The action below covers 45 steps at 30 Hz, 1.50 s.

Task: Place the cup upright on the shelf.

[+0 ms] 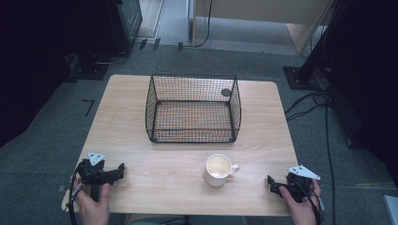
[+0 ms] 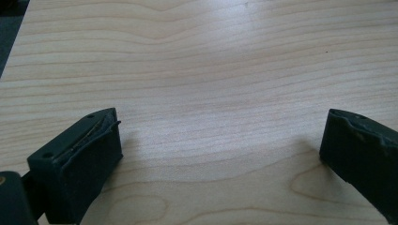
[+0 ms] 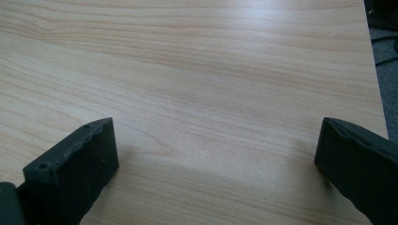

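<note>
Grey carpet lies around the light wooden surface (image 1: 141, 168), and no writing can be read on anything. On the far half stands a black wire basket (image 1: 193, 108) with nothing inside it. A white mug (image 1: 218, 169) stands upright on the near half, its handle turned to the right; the inside looks pale and I cannot tell if it holds something. The left gripper (image 1: 117, 171) and the right gripper (image 1: 273, 184) rest near the front edge, jaws released with only bare wood between them. The mug is nearer to the right gripper but apart from it.
</note>
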Available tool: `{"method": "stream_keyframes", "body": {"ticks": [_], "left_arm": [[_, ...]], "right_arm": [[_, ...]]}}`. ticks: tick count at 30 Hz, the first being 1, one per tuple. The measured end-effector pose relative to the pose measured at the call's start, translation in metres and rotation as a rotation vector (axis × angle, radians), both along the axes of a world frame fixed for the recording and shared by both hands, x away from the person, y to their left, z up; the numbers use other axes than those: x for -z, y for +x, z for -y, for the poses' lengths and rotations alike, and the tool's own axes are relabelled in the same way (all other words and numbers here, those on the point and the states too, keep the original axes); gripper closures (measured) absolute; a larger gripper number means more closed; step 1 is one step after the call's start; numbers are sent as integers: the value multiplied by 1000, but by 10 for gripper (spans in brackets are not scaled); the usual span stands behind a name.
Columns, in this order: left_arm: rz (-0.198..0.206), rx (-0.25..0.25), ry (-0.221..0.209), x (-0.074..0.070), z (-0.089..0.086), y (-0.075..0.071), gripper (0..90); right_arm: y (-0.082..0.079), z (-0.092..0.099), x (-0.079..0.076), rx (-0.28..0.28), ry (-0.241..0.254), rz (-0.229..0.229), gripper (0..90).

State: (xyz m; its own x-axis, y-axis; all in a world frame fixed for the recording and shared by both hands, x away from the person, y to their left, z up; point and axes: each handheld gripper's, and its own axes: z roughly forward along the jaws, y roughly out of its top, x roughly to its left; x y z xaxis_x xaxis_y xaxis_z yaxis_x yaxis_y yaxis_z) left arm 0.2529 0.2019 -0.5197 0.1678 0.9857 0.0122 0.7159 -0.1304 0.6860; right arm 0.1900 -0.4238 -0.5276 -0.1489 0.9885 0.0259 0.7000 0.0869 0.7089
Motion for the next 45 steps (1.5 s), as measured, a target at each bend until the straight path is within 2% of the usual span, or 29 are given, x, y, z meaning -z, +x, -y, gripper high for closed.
{"method": "stream_keyframes", "body": {"ticks": [3, 5, 8, 14, 16, 20, 21, 22, 23, 29, 31, 34, 36, 37, 40, 45], "left_arm": [[0, 0, 0, 0, 0, 0, 0], [1, 0, -1, 0, 0, 0, 0], [0, 0, 0, 0, 0, 0, 0], [0, 0, 0, 0, 0, 0, 0], [-1, 1, 1, 0, 0, 0, 0], [0, 0, 0, 0, 0, 0, 0], [0, 0, 0, 0, 0, 0, 0], [0, 0, 0, 0, 0, 0, 0], [0, 0, 0, 0, 0, 0, 0], [-2, 0, 0, 0, 1, 1, 0], [-2, -1, 0, 0, 1, 1, 0], [-2, -1, 0, 0, 1, 1, 0], [-2, 0, 0, 0, 1, 1, 0], [-2, 1, 0, 0, 1, 1, 0], [-2, 2, 0, 0, 2, 1, 0], [-3, 4, 1, 0, 2, 1, 0]], "right_arm": [[-1, 0, 0, -10, 1, 5, 27], [-4, 0, -2, -7, 9, 22, 150], [-7, 0, -8, -33, 68, 47, 148], [-10, -14, -26, -107, 137, 94, 157], [-11, -21, -32, -124, 143, 112, 167], [-10, -35, -40, -194, 157, 129, 163], [-10, -35, -40, -194, 157, 129, 163], [-10, -45, -42, -217, 133, 150, 198], [-10, -48, -43, -222, 135, 152, 209], [-5, -67, -46, -325, 199, 182, 395], [-3, -73, -48, -360, 221, 185, 429], [1, -82, -50, -406, 218, 180, 489], [2, -84, -50, -412, 219, 175, 502], [5, -89, -49, -438, 221, 169, 547], [8, -94, -47, -451, 241, 163, 591], [14, -103, -44, -488, 233, 144, 613]]}}
